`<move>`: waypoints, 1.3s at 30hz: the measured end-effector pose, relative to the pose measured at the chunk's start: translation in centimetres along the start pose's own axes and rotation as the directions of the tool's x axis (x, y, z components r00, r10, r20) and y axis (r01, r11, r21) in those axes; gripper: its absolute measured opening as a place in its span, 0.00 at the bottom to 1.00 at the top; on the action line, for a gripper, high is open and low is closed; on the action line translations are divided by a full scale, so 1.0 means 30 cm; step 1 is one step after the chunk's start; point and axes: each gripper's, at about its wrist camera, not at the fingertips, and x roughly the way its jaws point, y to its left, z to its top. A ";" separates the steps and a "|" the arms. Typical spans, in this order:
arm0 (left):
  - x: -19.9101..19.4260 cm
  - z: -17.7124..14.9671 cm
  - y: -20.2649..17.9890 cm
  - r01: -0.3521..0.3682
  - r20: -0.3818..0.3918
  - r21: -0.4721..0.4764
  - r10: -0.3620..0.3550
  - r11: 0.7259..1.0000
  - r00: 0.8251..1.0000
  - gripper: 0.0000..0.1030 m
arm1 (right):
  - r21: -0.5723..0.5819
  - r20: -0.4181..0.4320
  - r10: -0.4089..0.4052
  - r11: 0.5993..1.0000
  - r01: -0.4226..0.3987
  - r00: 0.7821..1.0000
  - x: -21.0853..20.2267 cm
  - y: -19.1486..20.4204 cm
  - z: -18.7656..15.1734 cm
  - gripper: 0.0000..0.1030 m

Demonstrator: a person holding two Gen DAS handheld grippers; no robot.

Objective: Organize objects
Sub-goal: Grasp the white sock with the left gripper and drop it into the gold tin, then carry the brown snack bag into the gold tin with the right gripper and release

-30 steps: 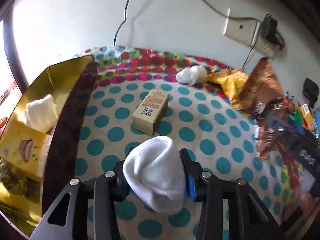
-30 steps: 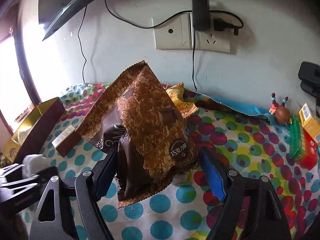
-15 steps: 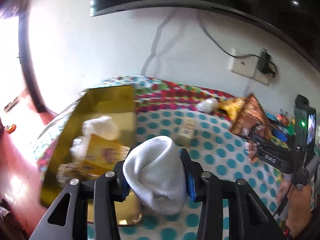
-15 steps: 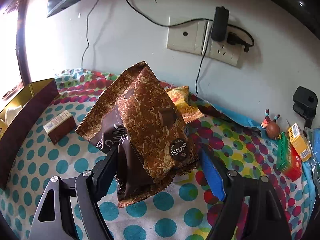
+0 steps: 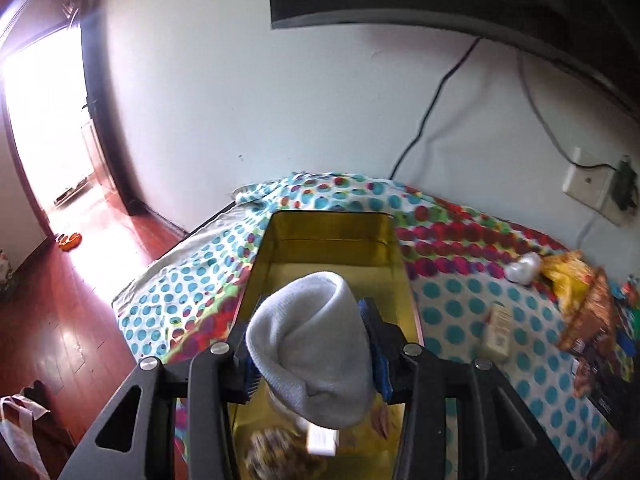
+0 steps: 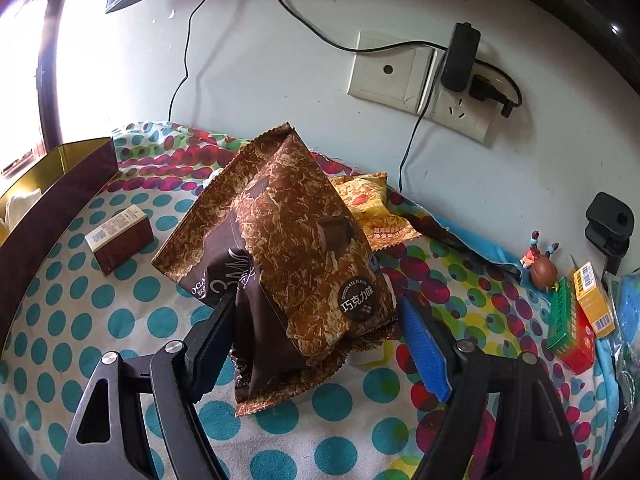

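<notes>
My left gripper (image 5: 310,350) is shut on a rolled white sock (image 5: 308,344) and holds it above the open gold tin box (image 5: 332,228), which holds a few items at its near end. My right gripper (image 6: 316,332) is shut on a brown chocolate snack bag (image 6: 292,248) and holds it just above the polka-dot cloth. The gold box shows at the far left of the right wrist view (image 6: 60,160).
A small brown-and-cream carton (image 6: 120,236) lies on the cloth right of the box; it also shows in the left wrist view (image 5: 498,332). A yellow snack bag (image 6: 372,208), a white wad (image 5: 522,268), a figurine (image 6: 542,268) and medicine boxes (image 6: 572,320) lie at the right. Wall sockets and cables are behind.
My left gripper has swung left with the sock from over the cloth to above the gold box. My right gripper, holding the bag, has shifted slightly right and closer.
</notes>
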 end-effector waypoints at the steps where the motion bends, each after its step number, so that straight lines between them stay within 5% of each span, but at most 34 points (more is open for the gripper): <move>1: 0.026 0.010 0.002 -0.011 -0.009 -0.001 0.011 1.000 1.000 0.42 | 0.005 -0.002 0.002 1.000 -0.002 1.000 0.001 -0.004 0.001 0.75; 22: 0.247 0.048 0.002 -0.030 -0.102 -0.035 0.026 0.999 0.994 0.42 | 0.009 -0.021 0.013 1.000 -0.012 1.000 0.015 0.000 0.001 0.75; 27: 0.248 0.038 0.000 -0.027 -0.103 -0.038 0.023 0.999 0.994 0.52 | 0.010 -0.003 0.018 1.000 -0.018 1.000 0.006 -0.002 -0.001 0.75; 29: 0.236 0.035 0.000 0.002 -0.095 -0.037 -0.006 0.999 0.996 0.75 | 0.009 0.012 0.020 1.000 -0.020 1.000 -0.005 -0.006 -0.001 0.75; 30: 0.226 0.034 0.003 0.013 -0.093 -0.039 -0.016 0.999 0.996 0.78 | 0.009 0.029 0.020 1.000 -0.021 0.999 -0.015 -0.008 -0.003 0.75; 39: 0.011 -0.036 0.095 0.109 0.014 -0.046 -0.108 0.993 0.994 0.79 | 0.016 0.059 0.085 0.996 -0.086 0.995 -0.090 0.067 0.015 0.75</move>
